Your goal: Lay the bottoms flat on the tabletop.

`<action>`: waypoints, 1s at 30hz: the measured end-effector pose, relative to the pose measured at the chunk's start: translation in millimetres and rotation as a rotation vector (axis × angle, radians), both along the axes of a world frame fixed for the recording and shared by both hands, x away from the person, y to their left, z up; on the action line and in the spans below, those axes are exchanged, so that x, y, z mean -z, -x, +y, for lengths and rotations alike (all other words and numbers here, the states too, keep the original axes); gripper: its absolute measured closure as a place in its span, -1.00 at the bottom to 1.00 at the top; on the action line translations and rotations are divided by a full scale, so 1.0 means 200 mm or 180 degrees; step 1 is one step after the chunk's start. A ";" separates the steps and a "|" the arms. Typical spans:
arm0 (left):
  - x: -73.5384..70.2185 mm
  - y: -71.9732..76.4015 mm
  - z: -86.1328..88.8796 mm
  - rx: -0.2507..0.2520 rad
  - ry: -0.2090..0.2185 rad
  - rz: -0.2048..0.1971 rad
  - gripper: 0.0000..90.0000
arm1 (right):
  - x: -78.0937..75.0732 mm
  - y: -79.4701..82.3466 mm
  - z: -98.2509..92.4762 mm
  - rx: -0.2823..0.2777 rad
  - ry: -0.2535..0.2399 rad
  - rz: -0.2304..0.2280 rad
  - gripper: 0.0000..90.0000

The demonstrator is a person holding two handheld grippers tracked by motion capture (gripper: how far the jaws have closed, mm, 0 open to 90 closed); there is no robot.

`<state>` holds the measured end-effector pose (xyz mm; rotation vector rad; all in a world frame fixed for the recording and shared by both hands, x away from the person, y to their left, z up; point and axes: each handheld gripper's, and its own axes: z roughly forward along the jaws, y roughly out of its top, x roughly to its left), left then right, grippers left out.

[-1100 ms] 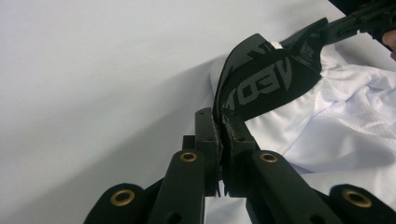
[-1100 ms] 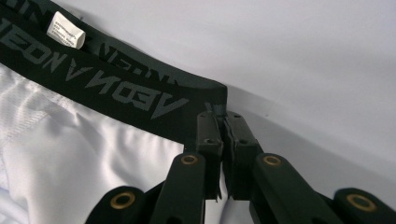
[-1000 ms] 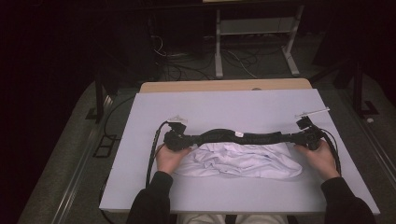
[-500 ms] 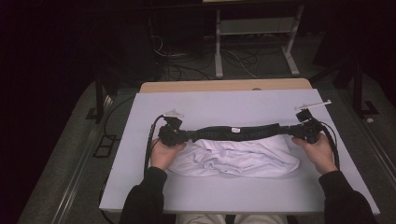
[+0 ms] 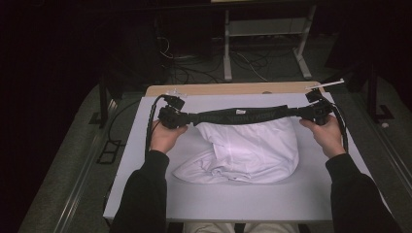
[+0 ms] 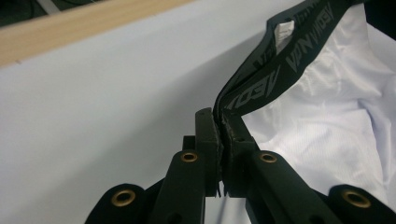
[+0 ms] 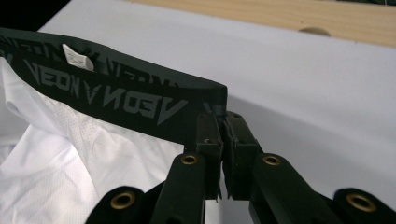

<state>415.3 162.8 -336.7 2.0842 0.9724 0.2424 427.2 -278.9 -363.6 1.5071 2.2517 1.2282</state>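
Observation:
A pair of white shorts with a black lettered waistband hangs stretched between my two grippers above the pale table. My left gripper is shut on the waistband's left end; in the left gripper view the jaws pinch the doubled band. My right gripper is shut on the right end; in the right gripper view the band runs off to the left from the jaws. The white cloth droops below, and its lower part still rests on the table.
A strip of bare wood edges the table's far side. Beyond it stands a white metal frame among floor cables. Black cables trail from both grippers. The person's dark sleeves come in from the bottom.
Both hands have risen and moved away from the person, lifting the waistband. The white cloth now hangs longer below the band, with less of it bunched on the table.

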 end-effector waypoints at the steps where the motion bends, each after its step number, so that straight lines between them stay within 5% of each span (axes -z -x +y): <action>1: -0.02 -0.01 0.00 -0.0007 -0.0017 -0.0011 0.92 | 0.00 0.00 0.00 0.0000 0.0000 0.0000 0.89; 11: -0.30 -0.10 -0.02 -0.0141 -0.0273 -0.0183 0.92 | -0.11 -0.09 0.05 0.0049 -0.0063 -0.0126 0.89; 18: -0.48 -0.17 -0.08 -0.0169 -0.0412 -0.0316 0.92 | -0.26 -0.17 0.03 0.0156 -0.0134 -0.0291 0.89; 24: -0.52 -0.26 -0.09 -0.0202 -0.0362 -0.0351 0.92 | -0.30 -0.22 -0.01 0.0220 -0.0314 -0.0337 0.89; 30: -0.43 -0.39 -0.09 -0.0271 -0.0275 -0.0252 0.92 | -0.22 -0.30 -0.04 0.0268 -0.0488 -0.0328 0.89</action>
